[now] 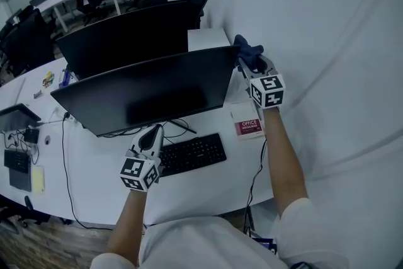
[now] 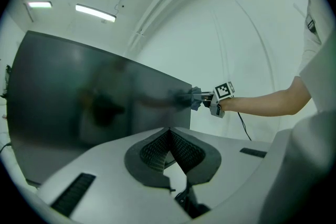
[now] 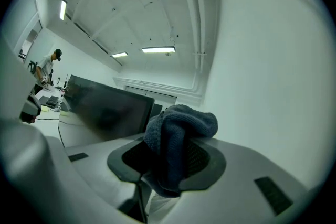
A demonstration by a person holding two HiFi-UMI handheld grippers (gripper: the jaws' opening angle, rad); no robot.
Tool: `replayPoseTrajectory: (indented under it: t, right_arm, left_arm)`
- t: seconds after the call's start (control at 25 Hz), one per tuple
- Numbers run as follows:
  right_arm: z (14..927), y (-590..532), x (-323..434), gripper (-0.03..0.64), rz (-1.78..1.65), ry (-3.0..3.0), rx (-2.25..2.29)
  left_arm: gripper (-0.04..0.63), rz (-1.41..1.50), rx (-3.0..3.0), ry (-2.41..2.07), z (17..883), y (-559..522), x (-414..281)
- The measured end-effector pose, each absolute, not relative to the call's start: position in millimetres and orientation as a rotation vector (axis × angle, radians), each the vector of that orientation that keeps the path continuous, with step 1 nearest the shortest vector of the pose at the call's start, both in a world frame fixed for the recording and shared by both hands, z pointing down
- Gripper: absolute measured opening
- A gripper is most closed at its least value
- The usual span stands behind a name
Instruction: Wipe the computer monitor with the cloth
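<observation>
A wide black monitor [image 1: 151,91] stands on the white desk [image 1: 208,189], its screen dark. My right gripper [image 1: 252,65] is raised at the monitor's upper right corner and is shut on a dark blue cloth [image 1: 247,50]; the cloth [image 3: 176,139] bunches between the jaws in the right gripper view. From the left gripper view the cloth [image 2: 195,98] touches the screen's right edge [image 2: 181,97]. My left gripper [image 1: 150,137] is low, below the monitor's bottom edge and left of the keyboard, shut with nothing in it [image 2: 169,150].
A black keyboard [image 1: 192,154] lies in front of the monitor. A red and white card [image 1: 248,126] rests on the desk at the right. A second monitor [image 1: 126,34] stands behind. Cables [image 1: 66,160] run over the desk's left part. A white wall [image 1: 327,41] is close on the right.
</observation>
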State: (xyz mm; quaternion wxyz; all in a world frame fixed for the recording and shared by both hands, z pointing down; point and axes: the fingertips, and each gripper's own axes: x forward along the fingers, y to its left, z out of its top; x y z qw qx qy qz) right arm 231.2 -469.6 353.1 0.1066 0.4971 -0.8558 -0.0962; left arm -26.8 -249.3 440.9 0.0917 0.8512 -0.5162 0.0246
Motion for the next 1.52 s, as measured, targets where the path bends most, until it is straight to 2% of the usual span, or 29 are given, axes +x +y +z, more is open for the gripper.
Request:
replayPoseTrajectory:
  t: [1.0,1.52]
  right_arm:
    - [274,-442,217,0.152,-0.564,-2.487,1.440]
    - [273,-420,134,0.152,-0.669,-2.458,1.179]
  left_arm:
    - [0.005,-0.031,2.661,-1.470,365,-279,19]
    - [0.005,-0.033,2.625,-1.575,357,-261,9]
